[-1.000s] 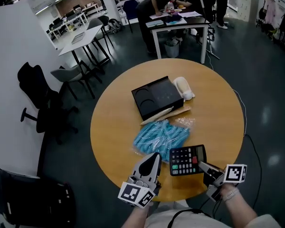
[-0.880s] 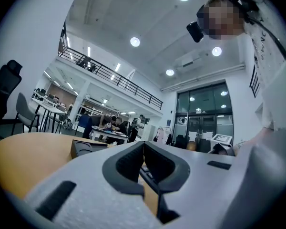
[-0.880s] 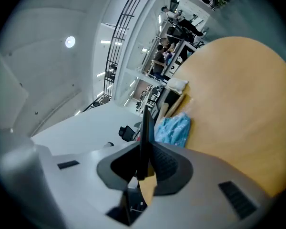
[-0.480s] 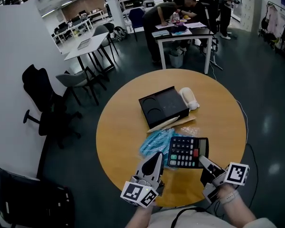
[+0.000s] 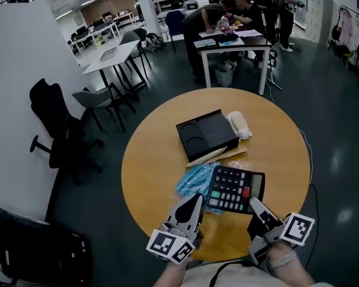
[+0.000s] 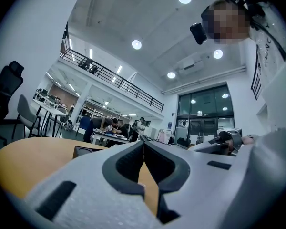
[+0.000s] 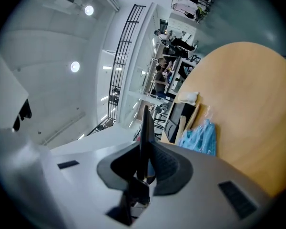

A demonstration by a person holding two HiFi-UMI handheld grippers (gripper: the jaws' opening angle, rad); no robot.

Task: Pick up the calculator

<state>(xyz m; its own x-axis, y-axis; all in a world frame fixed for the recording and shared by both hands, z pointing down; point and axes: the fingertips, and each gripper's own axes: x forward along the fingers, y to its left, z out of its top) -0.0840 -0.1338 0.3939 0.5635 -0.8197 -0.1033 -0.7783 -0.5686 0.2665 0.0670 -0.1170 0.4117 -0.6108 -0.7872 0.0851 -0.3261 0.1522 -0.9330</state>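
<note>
The black calculator [image 5: 234, 189], with grey, red and green keys, hangs tilted above the near side of the round wooden table [image 5: 149, 160]. My right gripper [image 5: 255, 204] is shut on its near right edge. In the right gripper view the calculator [image 7: 146, 123] stands edge-on as a thin dark slab pinched between the jaws of the right gripper [image 7: 144, 149]. My left gripper [image 5: 193, 203] is shut and holds nothing, near the table's front edge, left of the calculator. In the left gripper view the left gripper [image 6: 144, 146] shows its jaws touching.
On the table lie a blue plastic packet [image 5: 194, 181], a pale wooden stick [image 5: 218, 155], a black tray [image 5: 206, 133] and a white cloth roll [image 5: 239, 124]. A black office chair [image 5: 54, 124] stands to the left. People lean over a desk [image 5: 227, 40] beyond the table.
The right gripper has lifted the calculator off the table; it now sits higher and tilted over the blue packet's edge. The left gripper has stayed shut, rising only slightly.
</note>
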